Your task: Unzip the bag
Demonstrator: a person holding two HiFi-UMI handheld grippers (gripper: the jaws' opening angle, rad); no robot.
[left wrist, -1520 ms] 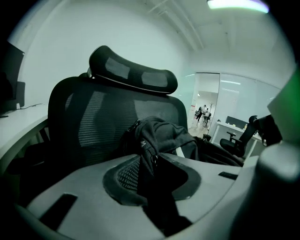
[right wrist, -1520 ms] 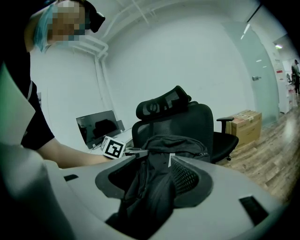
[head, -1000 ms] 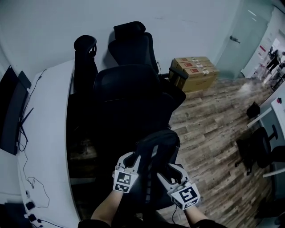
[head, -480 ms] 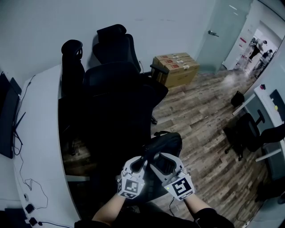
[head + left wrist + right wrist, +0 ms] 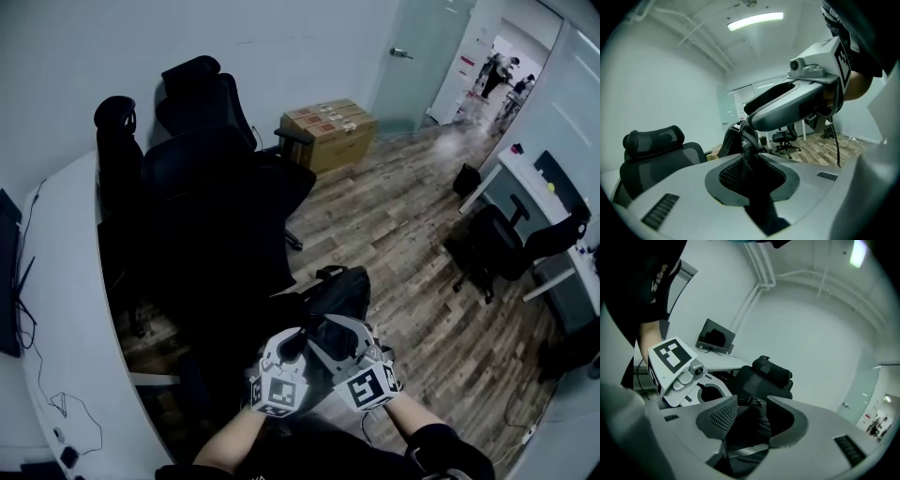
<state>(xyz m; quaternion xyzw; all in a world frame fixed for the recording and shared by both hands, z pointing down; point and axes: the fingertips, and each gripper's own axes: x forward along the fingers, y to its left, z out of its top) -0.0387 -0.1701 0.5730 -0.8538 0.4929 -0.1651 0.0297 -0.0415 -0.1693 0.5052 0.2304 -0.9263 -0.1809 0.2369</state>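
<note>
The bag [image 5: 342, 286], pinched by my left gripper [image 5: 294, 341] and right gripper [image 5: 328, 337], now hangs clear of the ten-o'clock chair [image 5: 216, 187], unzipping pending.

Black soft bag [image 5: 336, 289] at 6 o'clock in the head view

Dark fabric with webbing straps and a buckle, its top loop toward 12 o'clock. Its near end is bunched between the jaws of the left gripper [image 5: 296, 341] and the right gripper [image 5: 326, 330]. The zip cannot be made out.
</note>
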